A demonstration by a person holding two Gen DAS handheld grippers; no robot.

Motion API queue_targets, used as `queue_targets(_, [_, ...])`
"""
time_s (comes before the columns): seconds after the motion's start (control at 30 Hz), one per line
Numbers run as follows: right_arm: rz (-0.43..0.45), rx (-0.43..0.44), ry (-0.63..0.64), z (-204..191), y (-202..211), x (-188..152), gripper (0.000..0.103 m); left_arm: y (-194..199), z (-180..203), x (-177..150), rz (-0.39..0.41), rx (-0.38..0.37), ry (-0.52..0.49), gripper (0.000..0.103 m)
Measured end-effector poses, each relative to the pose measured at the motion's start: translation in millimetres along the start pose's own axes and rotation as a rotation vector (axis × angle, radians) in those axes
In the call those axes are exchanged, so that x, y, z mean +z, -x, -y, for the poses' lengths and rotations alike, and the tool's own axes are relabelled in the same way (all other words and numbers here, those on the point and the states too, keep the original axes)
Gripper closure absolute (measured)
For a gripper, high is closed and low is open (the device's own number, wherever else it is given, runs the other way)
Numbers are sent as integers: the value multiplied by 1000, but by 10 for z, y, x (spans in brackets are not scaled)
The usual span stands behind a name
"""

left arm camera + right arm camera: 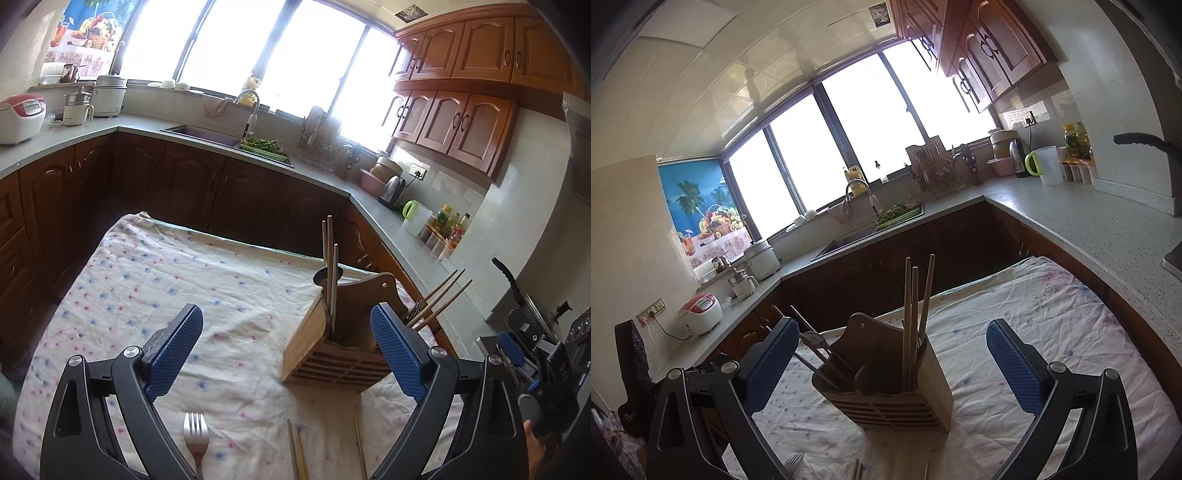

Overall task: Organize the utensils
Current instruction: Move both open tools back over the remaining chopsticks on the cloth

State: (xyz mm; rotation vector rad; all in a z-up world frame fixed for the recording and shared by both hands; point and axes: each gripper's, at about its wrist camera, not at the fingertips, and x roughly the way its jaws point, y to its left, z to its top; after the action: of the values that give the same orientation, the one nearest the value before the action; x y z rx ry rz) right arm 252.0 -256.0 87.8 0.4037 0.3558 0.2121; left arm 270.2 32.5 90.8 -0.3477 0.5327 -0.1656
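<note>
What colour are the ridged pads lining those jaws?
Blue, with a fine ridged texture, set on black arms. The pads show best in the left wrist view.

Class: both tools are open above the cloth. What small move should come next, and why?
Probably lower the left tool onto the fork. It lies loose on the cloth with some chopsticks, while others already stand in the wooden holder, and both tools are empty.
</note>
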Motion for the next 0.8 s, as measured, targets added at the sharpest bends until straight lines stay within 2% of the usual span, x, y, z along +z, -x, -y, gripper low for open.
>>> queue_targets(0.47, [-85,-29,-3,-2,402,-625,1,457,-180,-591,-46,62,-25,8])
queue_targets(0.8, [-170,-57,-16,131,543,-1145,1,542,-265,-1037,-110,87,-21,8])
